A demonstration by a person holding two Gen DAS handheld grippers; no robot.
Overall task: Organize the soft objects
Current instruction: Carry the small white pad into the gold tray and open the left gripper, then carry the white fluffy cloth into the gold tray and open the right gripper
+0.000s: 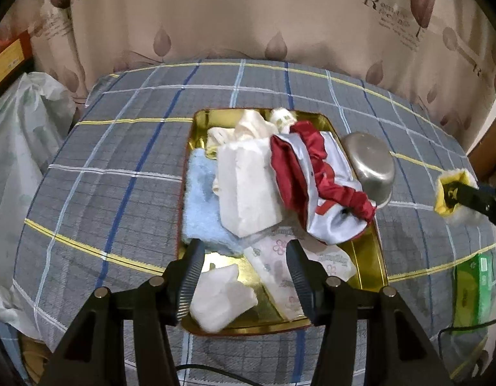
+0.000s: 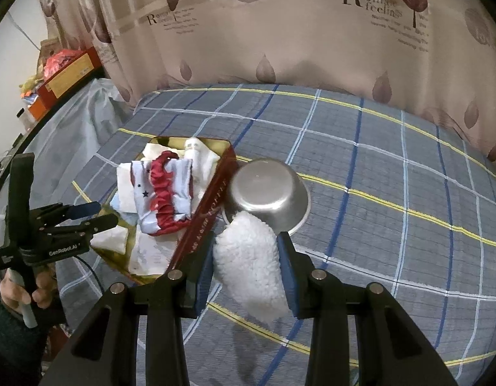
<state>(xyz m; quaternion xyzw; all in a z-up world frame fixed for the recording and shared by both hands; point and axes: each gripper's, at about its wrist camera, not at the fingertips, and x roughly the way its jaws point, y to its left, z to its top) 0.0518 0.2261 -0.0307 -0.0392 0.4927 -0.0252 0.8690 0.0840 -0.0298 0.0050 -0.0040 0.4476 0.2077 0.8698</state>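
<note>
**Fleece piece clamped, tin not yet reached**

While the right gripper [image 2: 246, 268] has its two pads pressed into the white fleece piece [image 2: 251, 263], the step in hand looks like carrying it left into the gold tin [image 1: 367, 251]. To do it well: lift clear of the tin's red side wall before crossing, since the fleece hangs below the pads and could drag on that wall. Keep off the upturned steel bowl [image 2: 269, 189], which sits just beyond the fleece, close against the tin's right wall. Release over a bare patch of gold floor at the near end rather than on the heap.

Left gripper [image 1: 244, 273]: jaws apart, nothing between them, hovering over the tin's near edge. It could steady the tin if it slides on the plaid cloth [image 1: 113, 193].

The fleece piece: shaggy, curly white pile on the right-wrist side; from the left wrist view a yellow face shows, fringed with white. Limp, compresses under the pads. It is held above the cloth, right of the tin, well short of its rim.

Inside the tin, near to far: a folded white tissue [image 1: 222, 299], a flower-printed packet [image 1: 280, 273], a pale blue towel [image 1: 199, 206] along the left wall, a white wrapped pack [image 1: 248, 186], a red and white satin garment [image 1: 315, 189] on the right, and cream cloth [image 1: 248, 122] at the far end.

Beyond the far edge hangs a printed curtain [image 1: 248, 16].
</note>
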